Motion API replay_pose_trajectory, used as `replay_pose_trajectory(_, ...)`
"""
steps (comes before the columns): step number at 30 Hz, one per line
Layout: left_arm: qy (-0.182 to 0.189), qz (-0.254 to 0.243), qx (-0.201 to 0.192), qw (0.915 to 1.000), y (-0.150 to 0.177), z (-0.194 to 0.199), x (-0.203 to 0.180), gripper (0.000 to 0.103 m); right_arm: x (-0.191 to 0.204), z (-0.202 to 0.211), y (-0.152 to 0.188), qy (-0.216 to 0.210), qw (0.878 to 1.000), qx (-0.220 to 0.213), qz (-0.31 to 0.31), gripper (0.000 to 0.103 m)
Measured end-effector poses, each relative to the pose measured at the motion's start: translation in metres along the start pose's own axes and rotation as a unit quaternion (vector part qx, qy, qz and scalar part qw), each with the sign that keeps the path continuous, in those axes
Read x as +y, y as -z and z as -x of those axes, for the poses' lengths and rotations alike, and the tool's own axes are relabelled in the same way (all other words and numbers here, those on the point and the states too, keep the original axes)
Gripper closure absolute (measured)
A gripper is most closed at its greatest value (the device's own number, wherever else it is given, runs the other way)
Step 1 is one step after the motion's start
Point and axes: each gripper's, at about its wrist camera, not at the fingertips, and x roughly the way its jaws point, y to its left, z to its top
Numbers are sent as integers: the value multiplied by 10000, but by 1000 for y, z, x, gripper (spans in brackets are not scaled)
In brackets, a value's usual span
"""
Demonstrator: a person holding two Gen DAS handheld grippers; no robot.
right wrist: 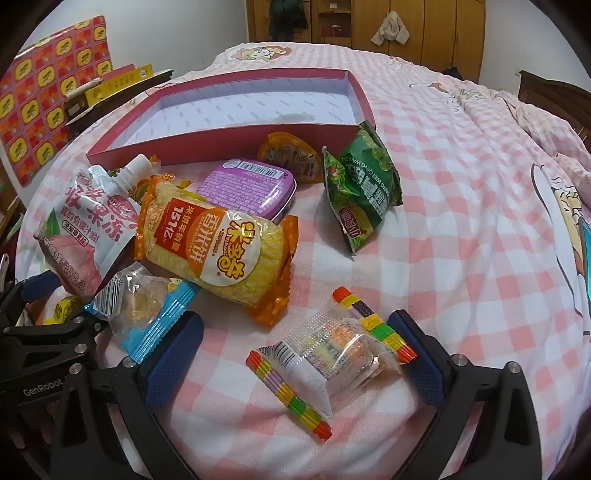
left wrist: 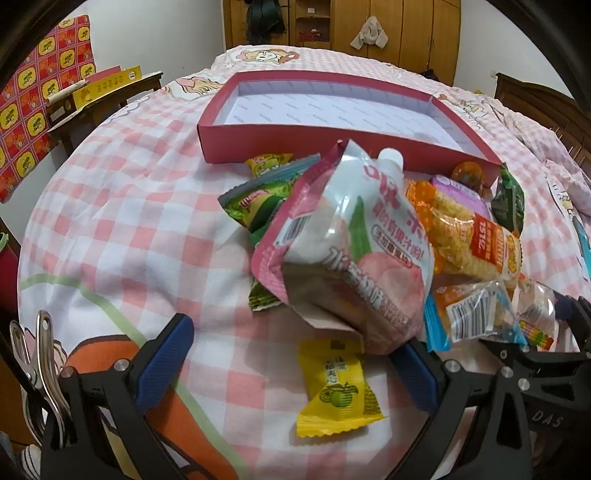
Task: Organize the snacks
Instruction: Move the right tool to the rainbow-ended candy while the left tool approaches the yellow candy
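A pile of snacks lies on a pink checked bedspread in front of an empty red box (left wrist: 236, 146) (right wrist: 207, 142). My left gripper (left wrist: 291, 365) is open; a yellow candy packet (left wrist: 338, 387) lies between its fingers, and a peach jelly pouch (left wrist: 343, 258) (right wrist: 83, 225) lies just ahead, its lower end by the right finger. My right gripper (right wrist: 295, 354) is open around a clear packet with rainbow ends (right wrist: 332, 350). An orange rice-cracker bag (right wrist: 218, 247) (left wrist: 472, 240), a purple tin (right wrist: 251, 188), green packets (right wrist: 362, 184) (left wrist: 258, 206) and a blue-edged packet (right wrist: 147, 314) lie around.
A dark wooden bedside table with yellow boxes (left wrist: 107, 88) stands at the left, beside a red patterned panel (left wrist: 33, 107). Wooden wardrobes (right wrist: 406, 22) line the far wall. A dark headboard (right wrist: 554, 96) is at the right. The left gripper's body (right wrist: 40, 332) shows at the right view's left edge.
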Motion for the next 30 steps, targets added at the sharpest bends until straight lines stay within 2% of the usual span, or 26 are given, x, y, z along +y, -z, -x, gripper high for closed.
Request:
replay_pose_trajectory(16, 67, -39, 37, 10000, 0, 10, 4, 1, -2, 4, 1, -137, 9999, 8, 46, 1)
replay_pose_trajectory(30, 455, -152, -76, 9988, 11, 36, 9, 9, -2, 23, 15, -486, 9988, 31, 9, 6)
